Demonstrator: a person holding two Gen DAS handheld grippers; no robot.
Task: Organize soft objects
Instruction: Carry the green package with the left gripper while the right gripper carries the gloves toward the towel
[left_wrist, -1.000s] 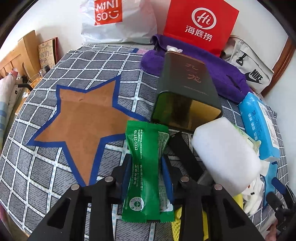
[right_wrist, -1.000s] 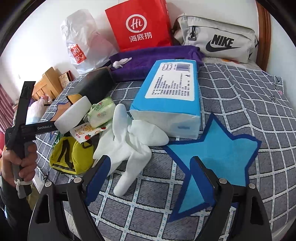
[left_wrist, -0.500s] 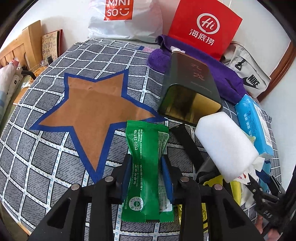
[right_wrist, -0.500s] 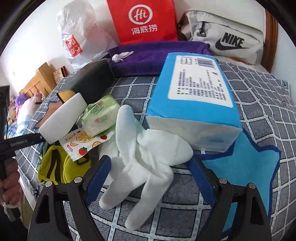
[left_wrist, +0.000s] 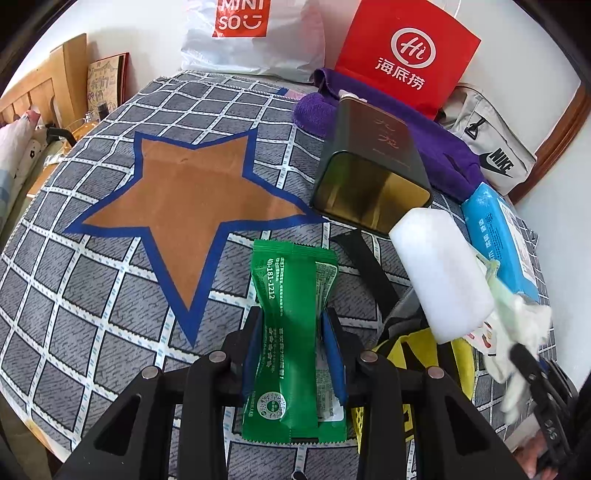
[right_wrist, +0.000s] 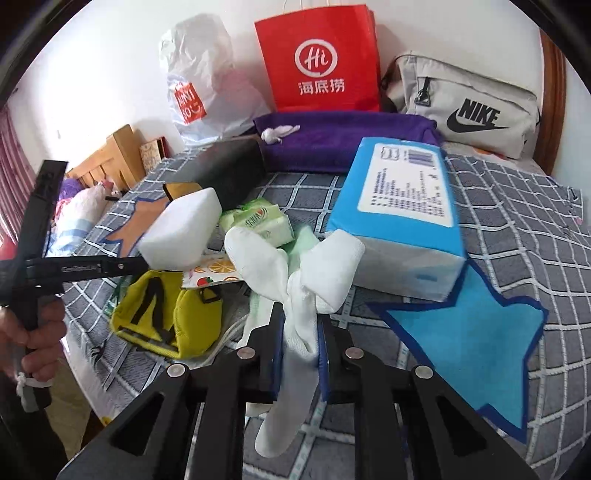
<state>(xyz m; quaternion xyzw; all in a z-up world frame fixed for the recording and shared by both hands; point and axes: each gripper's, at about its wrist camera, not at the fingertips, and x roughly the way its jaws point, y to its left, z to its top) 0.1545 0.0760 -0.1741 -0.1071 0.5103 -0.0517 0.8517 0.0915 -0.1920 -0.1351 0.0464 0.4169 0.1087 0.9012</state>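
My left gripper (left_wrist: 291, 325) is shut on a green snack packet (left_wrist: 291, 291), held upright above the checked bedspread just right of a brown star patch (left_wrist: 184, 195). A pair of white socks (right_wrist: 258, 254) lies bunched beside a blue star patch (right_wrist: 469, 332). My right gripper (right_wrist: 299, 325) has its jaws closing on the middle of the socks, and its blue pads press the cloth from both sides. One sock end hangs below the jaws. In the left wrist view the right gripper (left_wrist: 532, 373) shows blurred at the far right, with the white cloth in it.
A blue tissue pack (right_wrist: 402, 206), a white foam block (left_wrist: 439, 273), a dark tin (left_wrist: 369, 177), a green wipes pack (right_wrist: 258, 218) and a yellow pouch (right_wrist: 162, 314) crowd the bed's middle. A purple towel (right_wrist: 332, 136), a red bag (right_wrist: 321, 59) and a Nike bag (right_wrist: 469, 99) line the wall.
My right gripper moved forward over the white socks and its wide-open jaws came together on them. The left gripper drifted slightly, with the green packet still held.
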